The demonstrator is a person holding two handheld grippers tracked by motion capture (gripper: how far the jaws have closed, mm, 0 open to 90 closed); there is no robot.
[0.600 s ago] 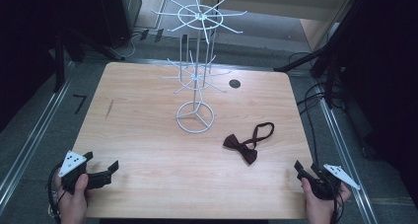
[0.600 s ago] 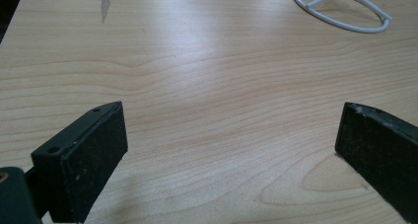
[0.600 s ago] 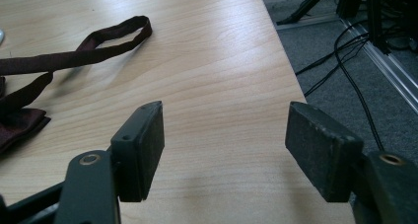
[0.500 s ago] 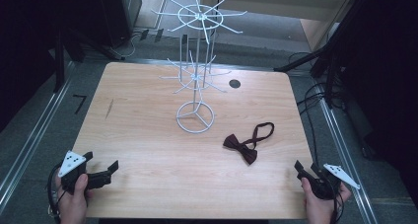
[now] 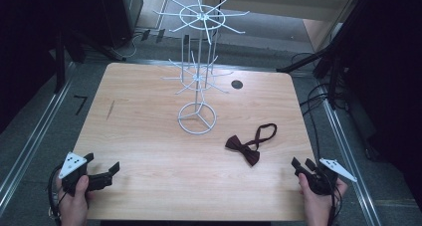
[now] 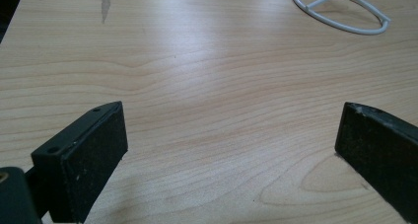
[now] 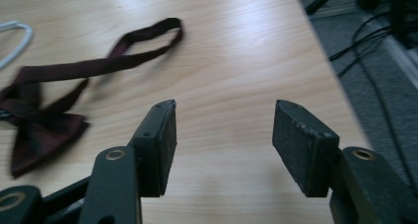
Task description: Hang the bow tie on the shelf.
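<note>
Bow tie unmoved on bench, just ahead-left of our right gripper; that gripper has crept slightly forward, both grippers open and empty. We read: approach barely begun.

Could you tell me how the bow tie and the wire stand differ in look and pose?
The bow tie is dark maroon cloth lying flat on the table, its strap looped behind it; the wire stand is white metal standing upright on a ring base. The bow tie lies nearer the right gripper; the wire stand sits farther back, mid-table. Neither is touched by a gripper.
</note>
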